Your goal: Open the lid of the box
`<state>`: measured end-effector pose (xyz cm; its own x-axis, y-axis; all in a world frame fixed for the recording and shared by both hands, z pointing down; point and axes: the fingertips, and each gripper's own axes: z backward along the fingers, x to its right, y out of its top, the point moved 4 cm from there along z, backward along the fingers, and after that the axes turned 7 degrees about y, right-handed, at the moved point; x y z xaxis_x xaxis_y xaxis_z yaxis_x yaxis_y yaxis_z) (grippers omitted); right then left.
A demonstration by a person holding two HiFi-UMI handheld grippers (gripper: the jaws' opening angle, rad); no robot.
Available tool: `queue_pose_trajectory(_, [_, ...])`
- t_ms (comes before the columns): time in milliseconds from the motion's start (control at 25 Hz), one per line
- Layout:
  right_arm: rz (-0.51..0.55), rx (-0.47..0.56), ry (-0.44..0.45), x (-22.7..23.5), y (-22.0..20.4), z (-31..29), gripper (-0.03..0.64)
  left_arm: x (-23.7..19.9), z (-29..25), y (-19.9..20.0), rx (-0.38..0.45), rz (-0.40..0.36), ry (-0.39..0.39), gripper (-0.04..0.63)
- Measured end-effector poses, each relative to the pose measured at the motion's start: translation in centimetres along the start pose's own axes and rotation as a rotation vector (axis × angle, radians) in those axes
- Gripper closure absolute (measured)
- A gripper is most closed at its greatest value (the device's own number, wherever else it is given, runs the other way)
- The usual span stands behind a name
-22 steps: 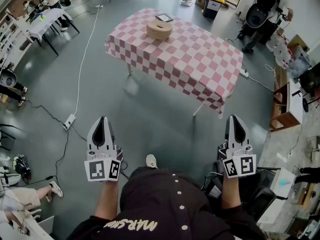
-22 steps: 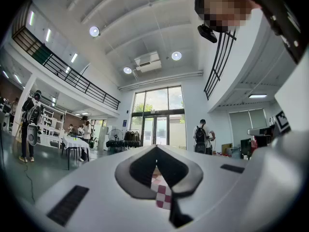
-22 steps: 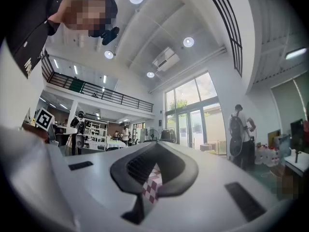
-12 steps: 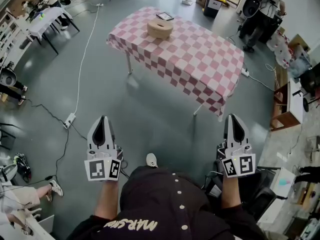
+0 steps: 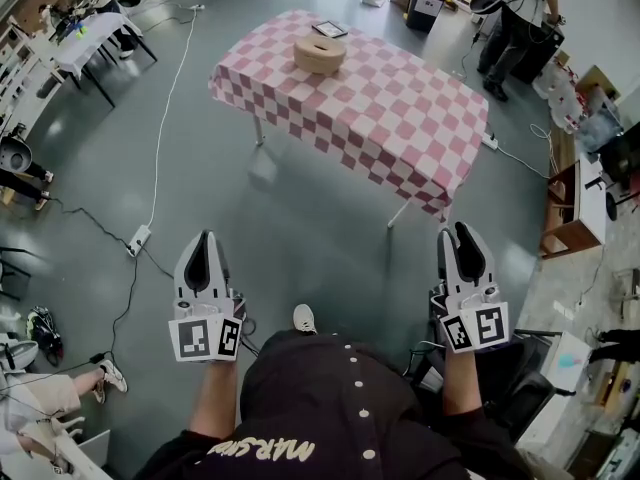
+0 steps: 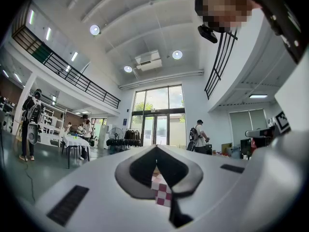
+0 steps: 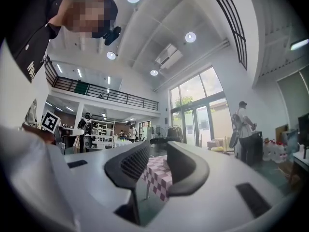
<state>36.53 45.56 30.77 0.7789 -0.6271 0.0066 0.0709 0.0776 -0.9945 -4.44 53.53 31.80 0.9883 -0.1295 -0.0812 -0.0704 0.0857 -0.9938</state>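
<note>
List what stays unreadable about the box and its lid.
- Head view: box too small and distant; lid seam or latch unreadable.
- Head view: dark flat item behind it, too small to identify.
- Both gripper views: jaws cover most of the tablecloth; box not made out.

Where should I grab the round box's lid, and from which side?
Likely the outer rim of the lid, coming down from above: the round box sits upright on the checkered table with its flat top exposed. The lid seam is too small to make out from here.
</note>
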Motion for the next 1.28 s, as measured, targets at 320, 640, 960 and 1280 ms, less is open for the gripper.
queue_pose_trajectory(320, [-0.020, 0.002, -0.006, -0.2, -0.1, -0.9, 0.307, -0.6, -0.5, 0.0, 0.005, 0.001, -0.007, 0.584])
queue_pose_trajectory(640, [-0.006, 0.000, -0.018, -1.0, 0.0, -2.1, 0.291, -1.7, -1.7, 0.0, 0.006, 0.005, -0.025, 0.584])
queue_pose_trajectory(960, [-0.004, -0.001, -0.050, -2.3, -0.3, -3.7, 0.291, -3.9, -3.8, -0.1, 0.007, 0.001, -0.058, 0.584])
queue_pose_trajectory(1280, [-0.007, -0.018, -0.065, -1.3, -1.7, -4.6, 0.291, -3.5, -5.7, -1.7, -0.019, -0.002, -0.076, 0.584])
